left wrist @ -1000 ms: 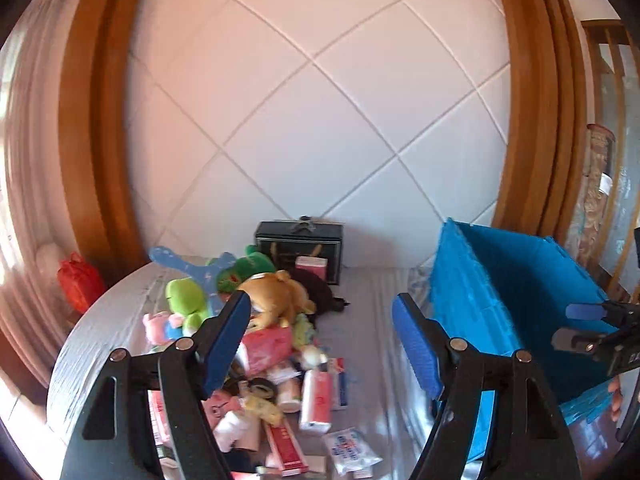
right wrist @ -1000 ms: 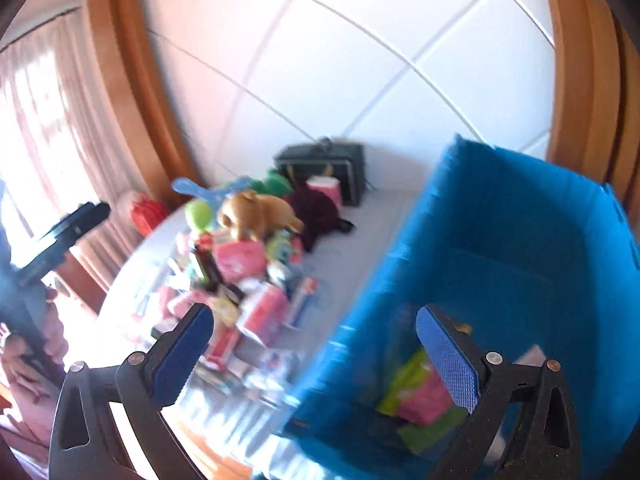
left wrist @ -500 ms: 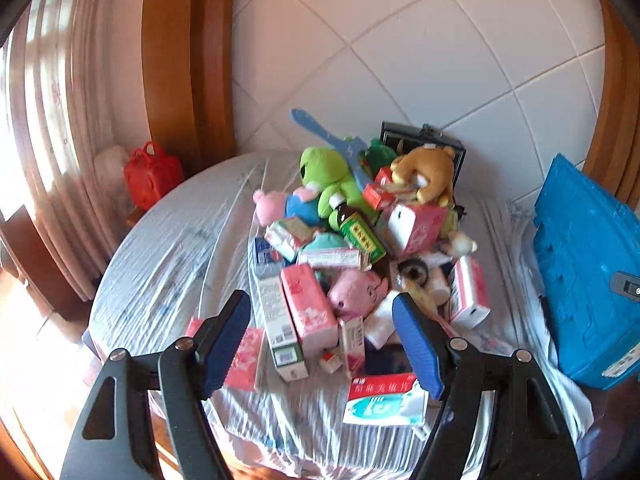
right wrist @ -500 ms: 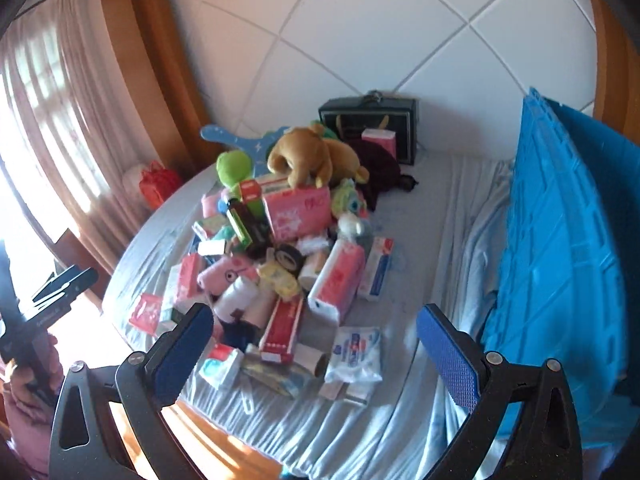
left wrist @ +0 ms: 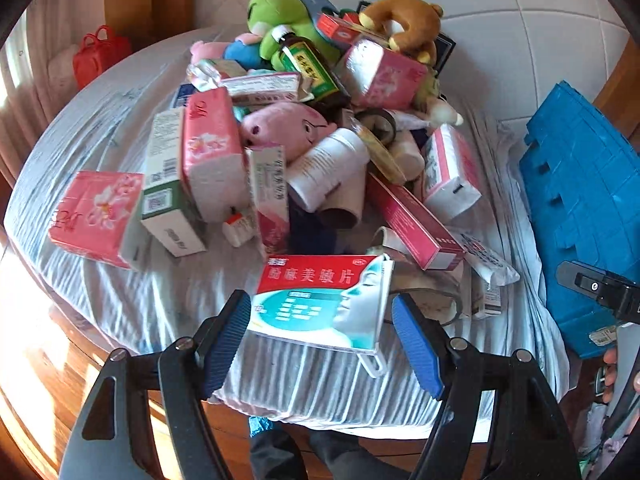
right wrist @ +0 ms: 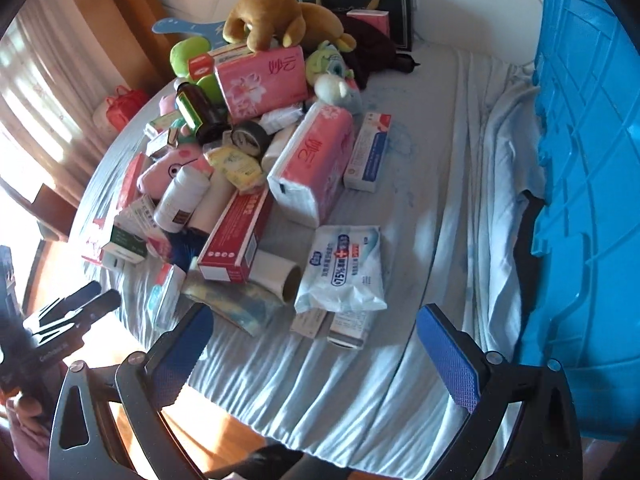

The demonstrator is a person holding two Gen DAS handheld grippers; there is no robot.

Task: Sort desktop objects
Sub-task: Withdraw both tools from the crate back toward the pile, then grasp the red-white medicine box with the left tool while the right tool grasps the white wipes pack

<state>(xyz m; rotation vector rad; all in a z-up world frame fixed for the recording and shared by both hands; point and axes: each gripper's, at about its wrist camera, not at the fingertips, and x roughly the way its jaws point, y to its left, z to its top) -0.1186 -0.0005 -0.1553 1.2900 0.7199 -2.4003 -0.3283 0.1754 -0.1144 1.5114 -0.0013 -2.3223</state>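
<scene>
Left gripper (left wrist: 322,334) gapes empty, medicine box (left wrist: 320,300) just ahead; right gripper (right wrist: 316,350) likewise; pile's (left wrist: 304,128) lower items hidden.

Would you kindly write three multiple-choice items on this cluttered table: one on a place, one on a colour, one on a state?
1. Where does the brown bear lie?
A. atop the pile
B. inside the crate
C. on the floor

2. What colour is the crate?
A. red
B. blue
C. green

3. How is the left gripper?
A. shut on a bottle
B. open, holding nothing
C. shut on a toy

Key: A, the brown bear tops the pile; B, the crate is blue; B, the left gripper gapes around the red-and-teal medicine box, pads clear.
</scene>
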